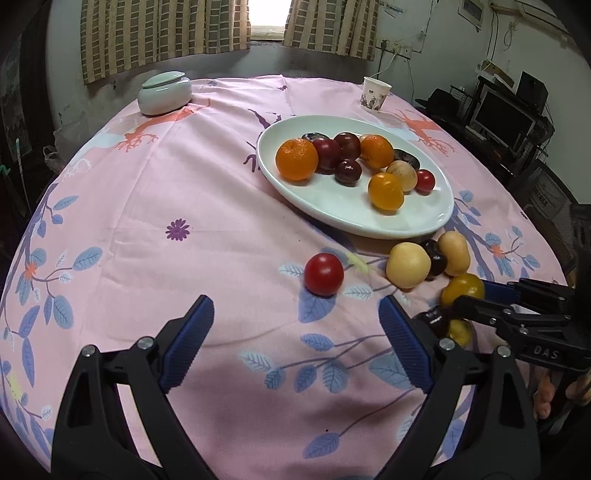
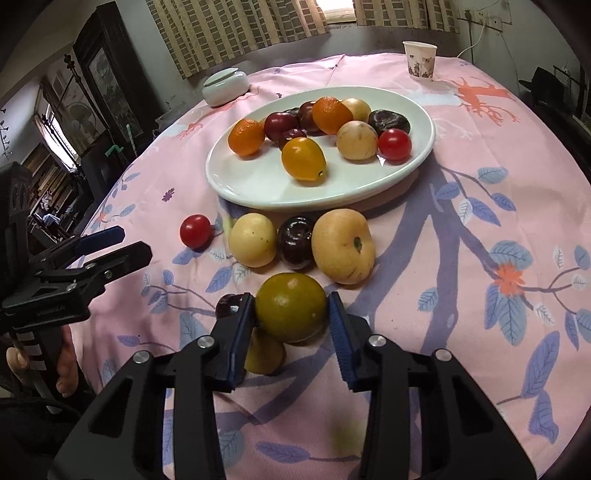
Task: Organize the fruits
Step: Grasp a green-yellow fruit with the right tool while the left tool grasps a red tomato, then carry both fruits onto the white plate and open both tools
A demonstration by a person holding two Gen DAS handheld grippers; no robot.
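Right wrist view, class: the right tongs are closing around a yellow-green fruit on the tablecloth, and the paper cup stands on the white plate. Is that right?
Not quite. The paper cup stands on the tablecloth beyond the white plate, not on it, as the right wrist view shows. The right tongs do bracket the yellow-green fruit.

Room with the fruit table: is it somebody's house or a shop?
Most likely a home, perhaps a living or dining room. A flowery pink tablecloth covers the table, checked curtains hang at the window, and a computer screen sits on a cluttered desk.
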